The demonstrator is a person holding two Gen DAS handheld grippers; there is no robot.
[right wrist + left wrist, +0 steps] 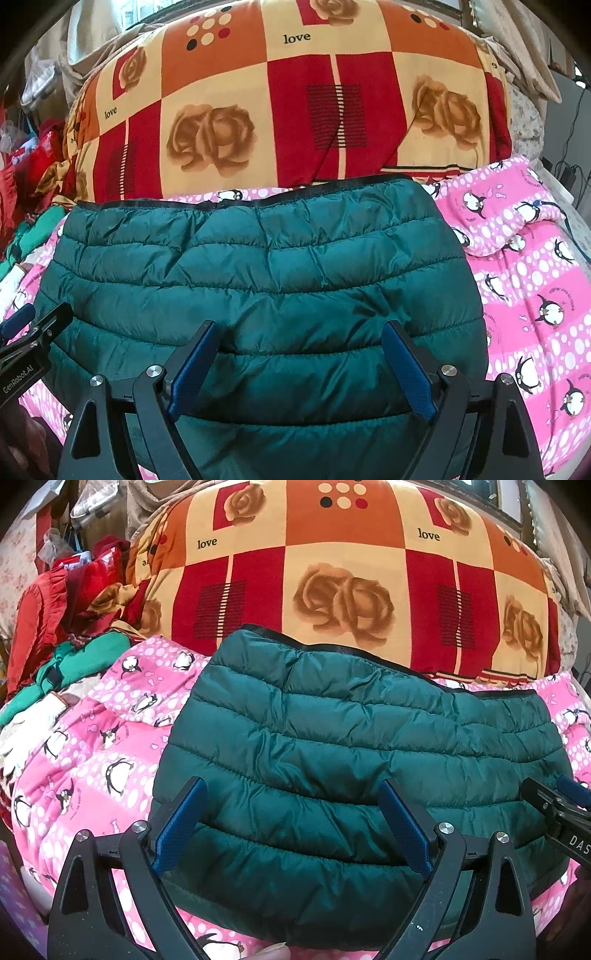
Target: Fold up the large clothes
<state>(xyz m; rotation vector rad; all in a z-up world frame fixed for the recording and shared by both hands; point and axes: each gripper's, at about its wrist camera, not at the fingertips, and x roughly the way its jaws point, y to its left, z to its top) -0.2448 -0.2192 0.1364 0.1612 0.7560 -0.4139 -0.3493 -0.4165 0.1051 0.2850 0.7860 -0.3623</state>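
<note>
A dark green quilted puffer jacket lies folded into a wide rectangle on a pink penguin-print bedsheet; it also shows in the right wrist view. My left gripper is open, its blue-padded fingers spread just above the jacket's near left part. My right gripper is open above the jacket's near right part. The right gripper's tip shows at the right edge of the left wrist view. The left gripper's tip shows at the left edge of the right wrist view.
A big red, orange and cream rose-print quilt is piled behind the jacket. Red and green clothes are heaped at the far left. The pink sheet extends to the right, with a bunched fold and a cable near its edge.
</note>
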